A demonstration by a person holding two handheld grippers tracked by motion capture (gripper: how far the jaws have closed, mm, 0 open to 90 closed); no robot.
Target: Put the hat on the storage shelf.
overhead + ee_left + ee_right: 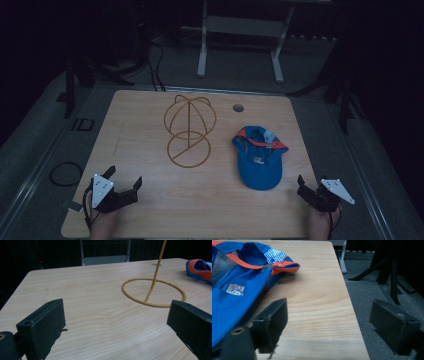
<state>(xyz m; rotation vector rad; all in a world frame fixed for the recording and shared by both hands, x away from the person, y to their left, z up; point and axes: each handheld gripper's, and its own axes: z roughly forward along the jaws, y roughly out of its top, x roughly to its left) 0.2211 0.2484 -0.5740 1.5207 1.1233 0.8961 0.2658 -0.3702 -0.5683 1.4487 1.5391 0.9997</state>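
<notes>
A gold wire hat stand (pixel 189 131) rises from its ring base at the middle of the wooden table (pixel 165 205); its rod (pixel 155 272) and ring show ahead of my left gripper. A blue cap (pixel 260 161) with orange trim lies upside down to the stand's right, brim toward me. My left gripper (pixel 125 176) rests open near the front left corner, nothing between its jaws (pixel 116 307). Open too, my right gripper (pixel 314 184) sits at the front right corner, beside the cap's brim (pixel 239 282). Its left jaw is over the table and its right jaw is past the edge (pixel 329 306).
A round cable hole (pixel 238 107) sits near the table's far edge. Grey carpet surrounds the table, with a black cable loop (pixel 66 173) on the floor at left. A white metal frame (pixel 240 30) and dark stands are behind the table.
</notes>
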